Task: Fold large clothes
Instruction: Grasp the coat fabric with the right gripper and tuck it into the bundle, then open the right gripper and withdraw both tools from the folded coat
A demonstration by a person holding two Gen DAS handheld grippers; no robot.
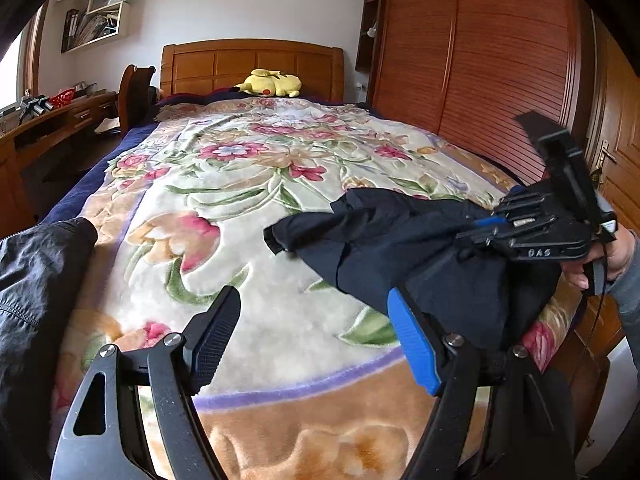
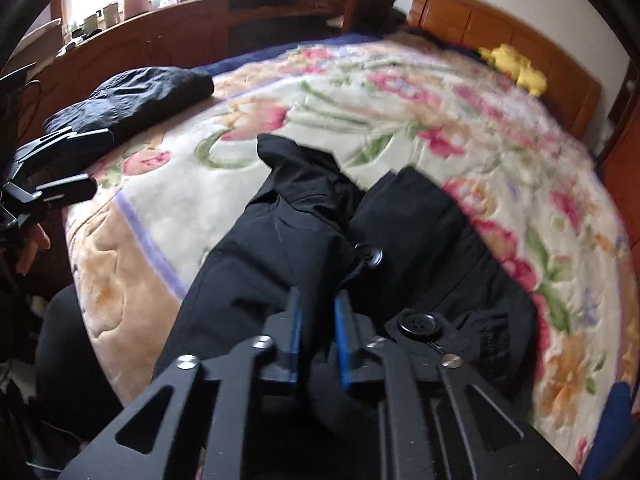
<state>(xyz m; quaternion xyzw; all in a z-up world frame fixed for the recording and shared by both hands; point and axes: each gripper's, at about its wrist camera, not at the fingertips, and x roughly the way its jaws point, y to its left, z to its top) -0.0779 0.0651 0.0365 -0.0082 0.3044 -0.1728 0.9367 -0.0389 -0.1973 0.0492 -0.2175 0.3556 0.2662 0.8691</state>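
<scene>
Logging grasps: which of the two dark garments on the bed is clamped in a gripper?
The buttoned black coat in mid-bed; the right gripper is shut on its cloth. The folded jacket lies apart at the bed's edge, untouched.

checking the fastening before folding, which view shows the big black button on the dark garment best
The right wrist view: the big black button sits close and face-on on the dark garment, just right of the right claw, which is shut on the cloth. The left wrist view shows the garment bunched, with no button visible.

The left tongs (image 1: 316, 344) stand wide apart, tilted downward, nothing between them. The right tongs (image 2: 317, 338) are pinched close on dark cloth (image 2: 280, 248).
</scene>
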